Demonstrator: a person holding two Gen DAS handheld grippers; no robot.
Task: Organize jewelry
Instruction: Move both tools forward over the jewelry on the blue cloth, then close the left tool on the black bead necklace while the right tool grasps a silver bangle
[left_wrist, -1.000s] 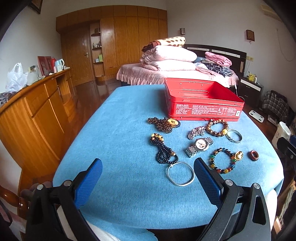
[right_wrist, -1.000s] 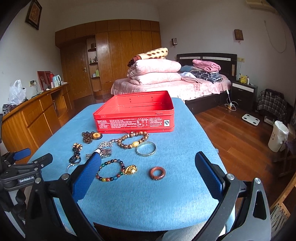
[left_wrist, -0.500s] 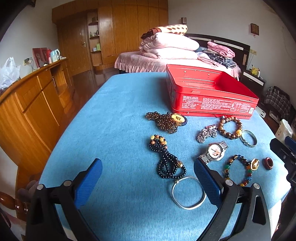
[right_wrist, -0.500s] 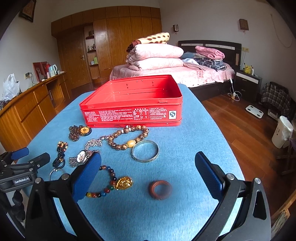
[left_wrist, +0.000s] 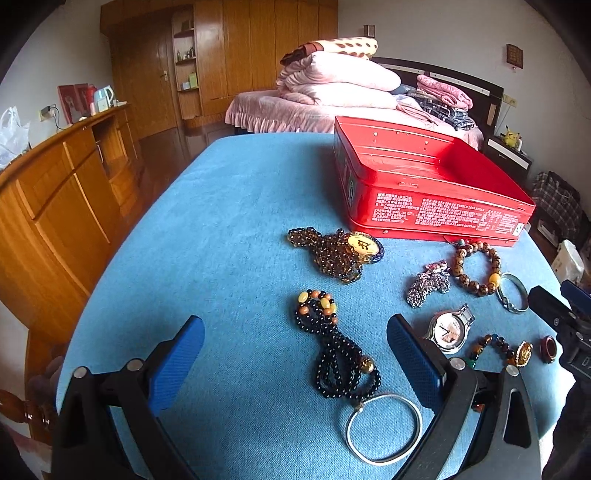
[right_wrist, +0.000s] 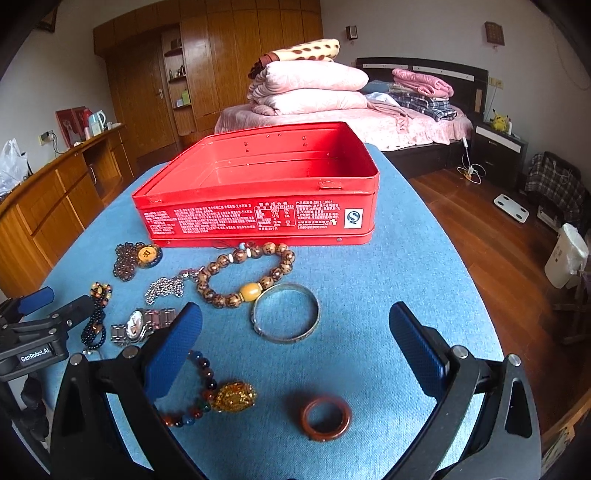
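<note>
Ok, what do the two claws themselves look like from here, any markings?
Both match: the left claw and right claw each have black angular frames with silver bolt heads and two fingers faced with textured blue pads. In the right wrist view the left claw's body bears a white "GenRobot.AI" label. No cables or sleeves show.

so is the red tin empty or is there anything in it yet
Empty. The right wrist view looks into the open red tin and shows only bare red floor; all the jewelry lies on the blue table.

Blue-clothed table (right_wrist: 388, 258), red tin (right_wrist: 258, 218), assorted jewelry (right_wrist: 284, 314), perhaps bracelets
</note>
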